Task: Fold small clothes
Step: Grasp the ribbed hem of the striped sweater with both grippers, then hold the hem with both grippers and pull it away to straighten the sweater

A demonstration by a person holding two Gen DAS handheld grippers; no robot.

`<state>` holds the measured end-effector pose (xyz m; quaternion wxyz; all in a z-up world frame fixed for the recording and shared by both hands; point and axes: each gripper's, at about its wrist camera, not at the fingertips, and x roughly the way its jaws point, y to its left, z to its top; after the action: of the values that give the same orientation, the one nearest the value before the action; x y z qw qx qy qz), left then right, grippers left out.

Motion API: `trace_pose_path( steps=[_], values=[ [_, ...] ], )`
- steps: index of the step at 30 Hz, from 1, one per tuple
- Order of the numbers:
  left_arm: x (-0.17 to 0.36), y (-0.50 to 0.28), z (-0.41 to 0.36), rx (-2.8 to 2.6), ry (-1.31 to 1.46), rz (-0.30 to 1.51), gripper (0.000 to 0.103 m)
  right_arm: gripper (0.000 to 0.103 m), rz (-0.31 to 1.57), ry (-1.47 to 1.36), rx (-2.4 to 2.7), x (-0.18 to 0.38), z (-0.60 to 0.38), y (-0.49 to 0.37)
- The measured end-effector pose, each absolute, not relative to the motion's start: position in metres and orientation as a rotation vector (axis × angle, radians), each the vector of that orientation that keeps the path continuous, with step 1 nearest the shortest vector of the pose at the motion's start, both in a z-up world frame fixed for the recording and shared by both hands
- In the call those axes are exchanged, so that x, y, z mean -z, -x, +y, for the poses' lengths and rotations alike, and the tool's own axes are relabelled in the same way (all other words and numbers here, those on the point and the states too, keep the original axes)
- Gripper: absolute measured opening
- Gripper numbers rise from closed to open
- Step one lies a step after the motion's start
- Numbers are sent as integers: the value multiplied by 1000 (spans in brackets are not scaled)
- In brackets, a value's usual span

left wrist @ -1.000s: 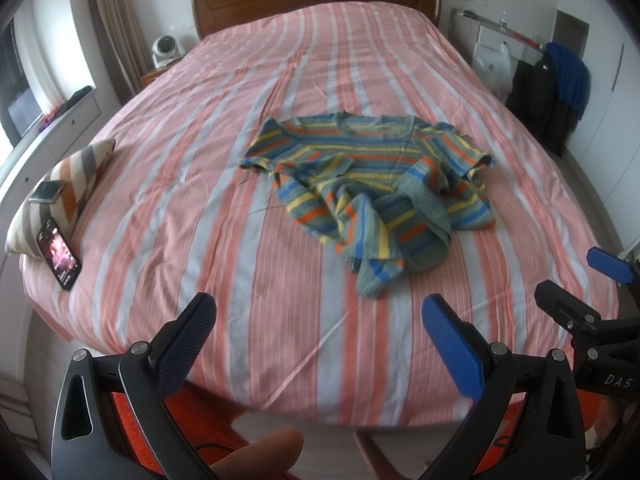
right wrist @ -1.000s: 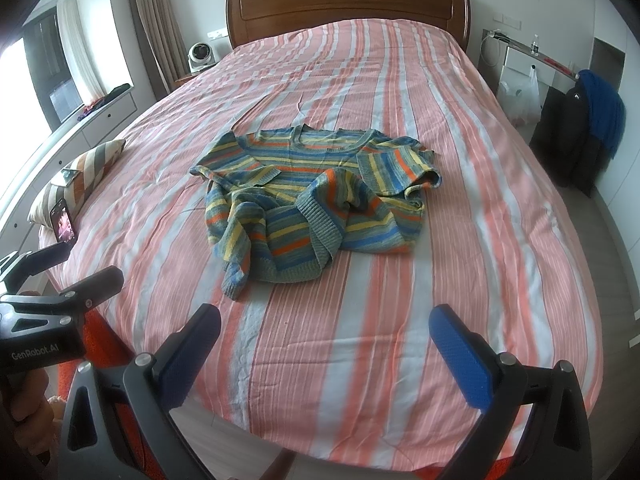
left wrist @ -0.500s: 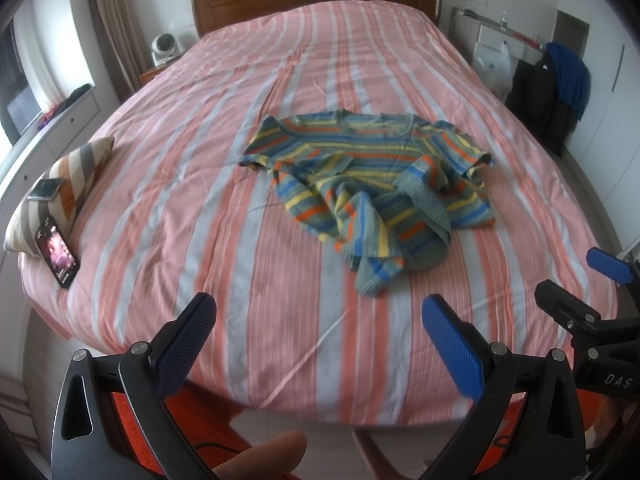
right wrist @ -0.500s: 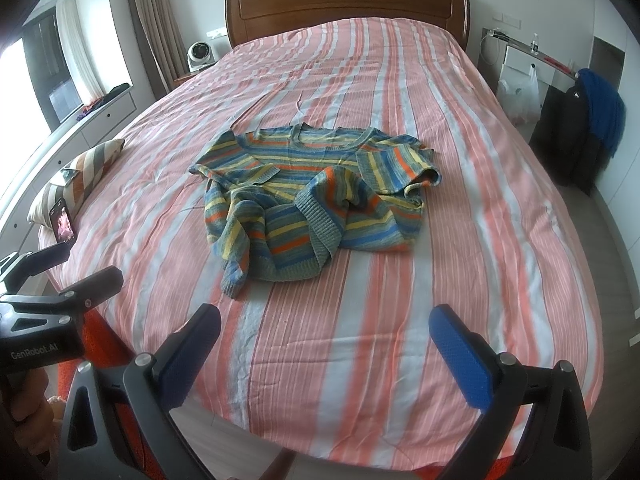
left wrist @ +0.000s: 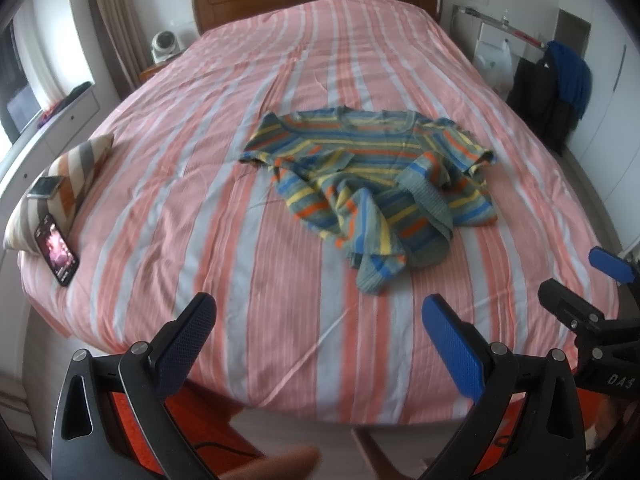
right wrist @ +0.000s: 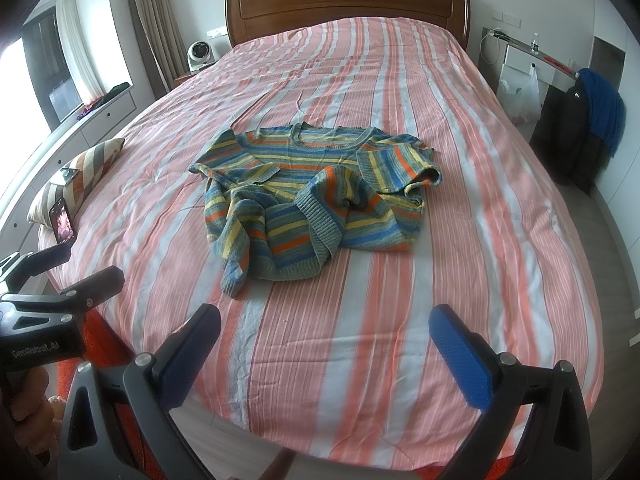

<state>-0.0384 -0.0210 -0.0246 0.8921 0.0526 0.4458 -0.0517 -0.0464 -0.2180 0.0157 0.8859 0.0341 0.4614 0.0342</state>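
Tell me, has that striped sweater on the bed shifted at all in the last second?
No. The striped sweater lies crumpled at the same spot on the bedspread's stripes, neckline toward the wooden headboard. Neither open gripper touches it.

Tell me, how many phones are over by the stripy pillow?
2. One phone lies on top of the striped pillow at the bed's left edge. The other phone, screen lit, leans against the pillow's near end on the bedspread. More could be hidden behind the pillow.
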Motion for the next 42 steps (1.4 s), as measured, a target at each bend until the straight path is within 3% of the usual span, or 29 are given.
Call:
trace_pose_path(
  steps=[10,17,20,22,23,24,26,33,42],
  values=[
    [89,-7,43,95,45,1080,102,103,830,-173,-1,10,-270,46],
    [127,-32,-22,369,136,1174,95,99,977,-169,-215,74,-248,-43],
    [143,-43,-54,357,68,1174,67,89,993,-46,-261,100,-215,-85],
    [152,-46,-65,327,28,1181,13,74,1011,-28,-285,115,-210,-107],
    [153,-46,-65,332,42,1181,10,50,1032,-50,-305,124,-208,-116],
    [150,-40,-59,340,102,1176,8,25,1033,-64,-306,126,-210,-120],
    [141,-26,-49,345,140,1158,7,6,986,-86,-275,119,-222,-111],
    [97,64,13,450,168,1182,7,6,913,-250,-377,56,-272,8],
    [106,150,73,308,36,1288,5,8,1135,-216,-213,103,-287,121]
  ],
)
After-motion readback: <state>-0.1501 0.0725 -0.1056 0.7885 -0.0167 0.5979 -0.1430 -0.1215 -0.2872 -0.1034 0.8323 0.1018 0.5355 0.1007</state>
